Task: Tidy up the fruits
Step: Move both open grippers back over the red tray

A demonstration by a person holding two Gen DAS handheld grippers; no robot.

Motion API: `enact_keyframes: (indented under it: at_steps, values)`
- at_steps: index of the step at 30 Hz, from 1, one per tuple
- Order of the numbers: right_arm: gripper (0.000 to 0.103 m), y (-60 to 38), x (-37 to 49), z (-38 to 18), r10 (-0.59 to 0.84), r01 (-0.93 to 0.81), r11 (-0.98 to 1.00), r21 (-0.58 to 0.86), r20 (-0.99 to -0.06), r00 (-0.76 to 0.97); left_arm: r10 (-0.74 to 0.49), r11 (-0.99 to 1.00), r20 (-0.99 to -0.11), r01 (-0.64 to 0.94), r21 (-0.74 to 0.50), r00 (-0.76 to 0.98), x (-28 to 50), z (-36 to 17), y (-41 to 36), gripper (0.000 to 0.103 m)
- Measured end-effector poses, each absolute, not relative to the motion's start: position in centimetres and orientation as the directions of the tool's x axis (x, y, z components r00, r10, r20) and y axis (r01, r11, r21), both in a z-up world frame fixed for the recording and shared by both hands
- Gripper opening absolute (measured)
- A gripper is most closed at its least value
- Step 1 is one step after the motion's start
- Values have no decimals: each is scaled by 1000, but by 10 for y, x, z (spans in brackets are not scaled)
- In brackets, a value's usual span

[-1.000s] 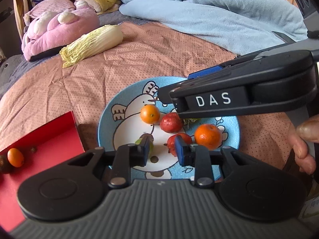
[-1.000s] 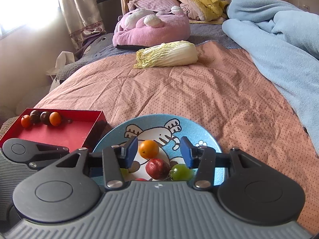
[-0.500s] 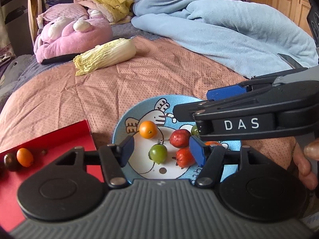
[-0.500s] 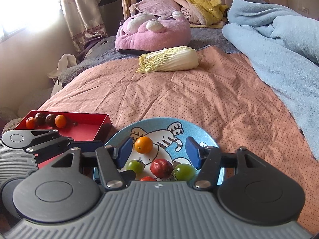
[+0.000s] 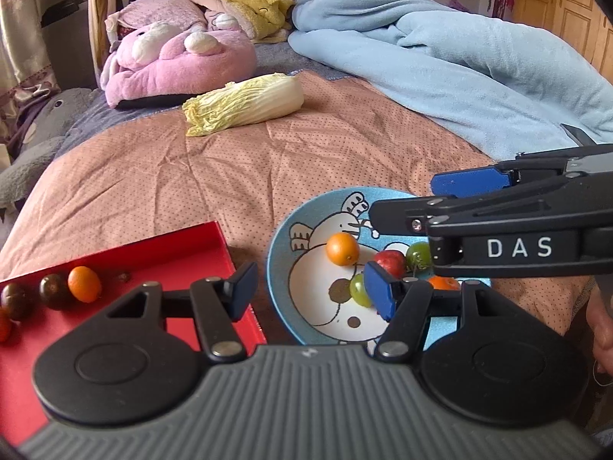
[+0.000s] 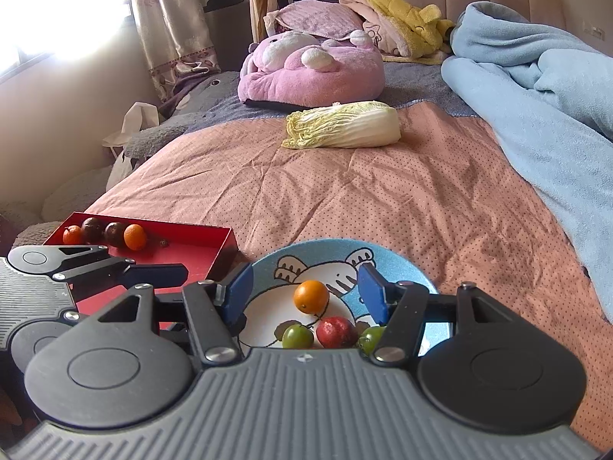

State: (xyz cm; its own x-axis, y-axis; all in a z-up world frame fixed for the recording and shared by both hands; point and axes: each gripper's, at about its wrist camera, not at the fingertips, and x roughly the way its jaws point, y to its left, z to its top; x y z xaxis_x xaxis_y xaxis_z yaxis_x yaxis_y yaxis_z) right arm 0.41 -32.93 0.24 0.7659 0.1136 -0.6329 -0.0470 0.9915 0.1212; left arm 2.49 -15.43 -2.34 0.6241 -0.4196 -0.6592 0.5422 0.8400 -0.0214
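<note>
Left wrist view: the left hand-held gripper (image 5: 310, 291) hangs wide open and empty between the red tray (image 5: 161, 253) and the blue plate (image 5: 283, 253) on the bed. Right hand-held gripper (image 6: 304, 295), also spread wide and holding nothing, sits over the plate, framing an orange fruit (image 6: 311, 296); a red fruit (image 6: 336, 332) and green ones lie just beside it

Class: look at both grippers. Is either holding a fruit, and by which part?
Neither. The left gripper and right gripper are both open and empty, with fruit lying loose on the blue plate.
</note>
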Motion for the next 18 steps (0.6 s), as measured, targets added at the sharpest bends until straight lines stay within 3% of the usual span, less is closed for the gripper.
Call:
enact_keyframes:
  at_steps: [18]
  values:
    - [67, -287, 9, 19, 177, -136, 984, 114, -621, 763, -246, 934, -650, 355, 40, 719, 52, 3, -80, 64]
